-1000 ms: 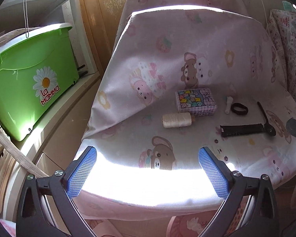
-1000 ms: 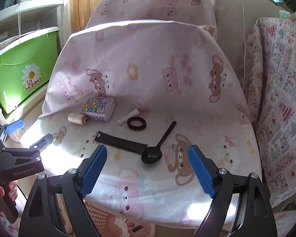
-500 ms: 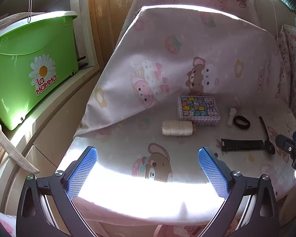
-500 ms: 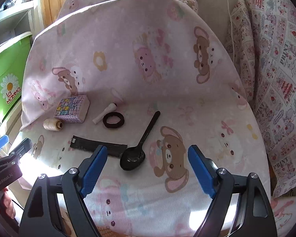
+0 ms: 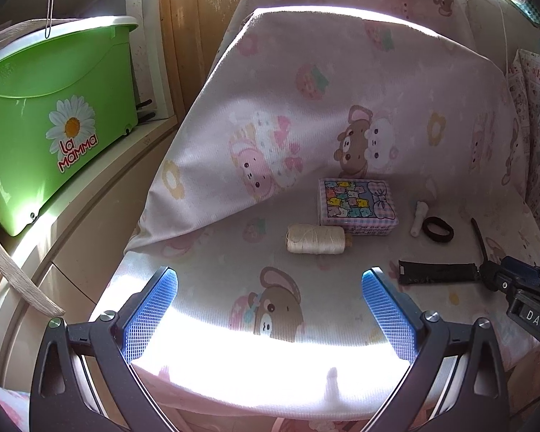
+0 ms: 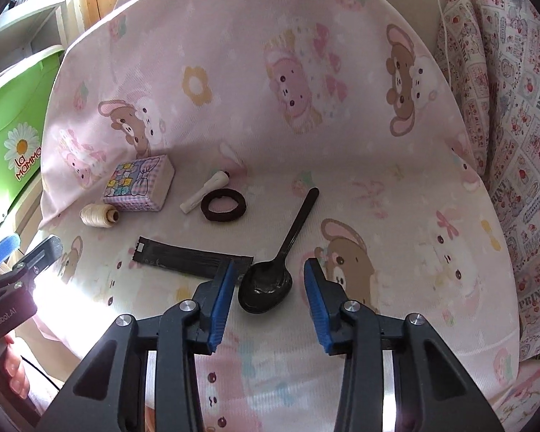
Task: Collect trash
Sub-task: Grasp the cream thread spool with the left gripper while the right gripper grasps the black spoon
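Closing around the black spoon (image 6: 266, 284) without yet pinching it, the right gripper (image 6: 268, 302) begins collecting; the left gripper (image 5: 270, 309) hovers released, with the wrapper (image 6: 190, 261) and everything else uncollected.

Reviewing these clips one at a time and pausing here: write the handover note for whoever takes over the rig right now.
Right gripper: jaws have just been closing around the bowl of the black spoon, pads not yet touching it.
Left gripper: open, holding nothing, over the near edge of the covered seat.
On the seat: black wrapper, hair tie, white stick, thread spool, patterned box.
Done: nothing collected yet.
Left: grip the spoon, then gather the remaining trash.
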Available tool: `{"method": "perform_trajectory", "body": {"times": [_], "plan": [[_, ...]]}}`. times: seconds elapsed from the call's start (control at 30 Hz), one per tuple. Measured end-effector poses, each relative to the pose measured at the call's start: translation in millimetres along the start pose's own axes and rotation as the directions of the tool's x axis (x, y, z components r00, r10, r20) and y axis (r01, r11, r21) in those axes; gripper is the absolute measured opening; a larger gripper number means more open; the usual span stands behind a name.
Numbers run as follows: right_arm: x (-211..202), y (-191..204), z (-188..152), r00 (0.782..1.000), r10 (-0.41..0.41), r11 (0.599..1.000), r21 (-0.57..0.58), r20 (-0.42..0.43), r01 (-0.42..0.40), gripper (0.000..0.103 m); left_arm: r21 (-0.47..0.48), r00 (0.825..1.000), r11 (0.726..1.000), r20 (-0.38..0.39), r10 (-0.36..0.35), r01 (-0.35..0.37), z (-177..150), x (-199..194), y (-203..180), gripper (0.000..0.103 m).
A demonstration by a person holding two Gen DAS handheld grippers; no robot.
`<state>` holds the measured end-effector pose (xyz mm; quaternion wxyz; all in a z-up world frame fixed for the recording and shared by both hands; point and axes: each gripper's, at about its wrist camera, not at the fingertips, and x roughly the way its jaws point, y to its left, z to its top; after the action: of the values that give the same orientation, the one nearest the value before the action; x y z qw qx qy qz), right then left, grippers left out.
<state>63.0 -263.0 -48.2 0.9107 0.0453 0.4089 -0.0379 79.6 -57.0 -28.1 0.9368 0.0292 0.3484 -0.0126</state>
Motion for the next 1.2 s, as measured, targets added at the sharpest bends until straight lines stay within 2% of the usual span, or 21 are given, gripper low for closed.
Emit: {"method": "perform_trajectory", "body": {"times": [0.2,0.3,0.37,0.6,0.7,0.8,0.9,0.93,1.0,1.07,1.1,1.2], "plan": [[8.7,1.7,-1.4,1.0,-0.019,1.0,0.005,-0.016,0.019,0.042,-0.007,1.0,1.0,-0.007,0.002,-0.003,0.1,1.7,0.2,0.102],[9.9,1.8,-0.4,1.0,-0.02,1.0,0.003,-0.018,0.02,0.032,-0.01,1.0,1.0,-0.009,0.0,0.0,0.2,1.7,1.3,0.102],[9.3,1.7,0.1,1.0,-0.008,1.0,-0.003,-0.026,0.008,0.032,-0.011,1.0,1.0,-0.008,0.001,-0.002,0.4,1.7,2.1,0.102],[-17.0,5.7,3.7,0.999,0.003,1.0,-0.022,0.052,-0.002,0.032,-0.015,1.0,1.0,-0.02,-0.003,0.003,-0.9,5.3,5.5,0.102],[-23.1,8.1,4.2,0.998,0.027,0.999,-0.023,0.059,-0.025,0.032,-0.037,1.0,0.999,-0.024,-0.011,0.01,0.4,8.4,8.3,0.102],[-27.6,7.2,1.7,0.998,0.039,0.999,-0.026,0.045,-0.037,0.032,-0.093,0.997,0.993,-0.037,-0.071,0.067,4.7,13.7,16.8,0.102],[-25.0,11.9,2.3,0.998,0.042,0.998,-0.037,0.035,-0.041,0.032,-0.141,0.992,0.983,-0.037,-0.124,0.118,10.5,18.4,23.5,0.097],[-23.3,12.2,1.2,0.998,0.045,0.998,-0.038,0.033,-0.044,0.032,-0.142,0.99,0.981,-0.041,-0.136,0.129,12.6,20.7,24.0,0.093],[-22.0,13.8,0.6,0.999,0.045,0.998,-0.04,0.029,-0.044,0.032,-0.123,0.985,0.981,-0.065,-0.162,0.153,16.7,28.4,21.7,0.092],[-20.4,14.9,0.5,0.999,0.043,0.998,-0.042,0.025,-0.042,0.032,-0.122,0.977,0.975,-0.086,-0.194,0.183,20.2,36.8,20.0,0.083],[-19.8,15.3,0.7,0.999,0.043,0.998,-0.042,0.024,-0.042,0.032,-0.119,0.975,0.974,-0.096,-0.202,0.191,22.1,40.3,18.5,0.076],[-18.2,16.1,1.9,0.999,0.052,0.998,-0.043,0.018,-0.051,0.032,-0.066,0.979,0.982,-0.095,-0.181,0.176,27.0,45.4,8.5,0.074]]}}
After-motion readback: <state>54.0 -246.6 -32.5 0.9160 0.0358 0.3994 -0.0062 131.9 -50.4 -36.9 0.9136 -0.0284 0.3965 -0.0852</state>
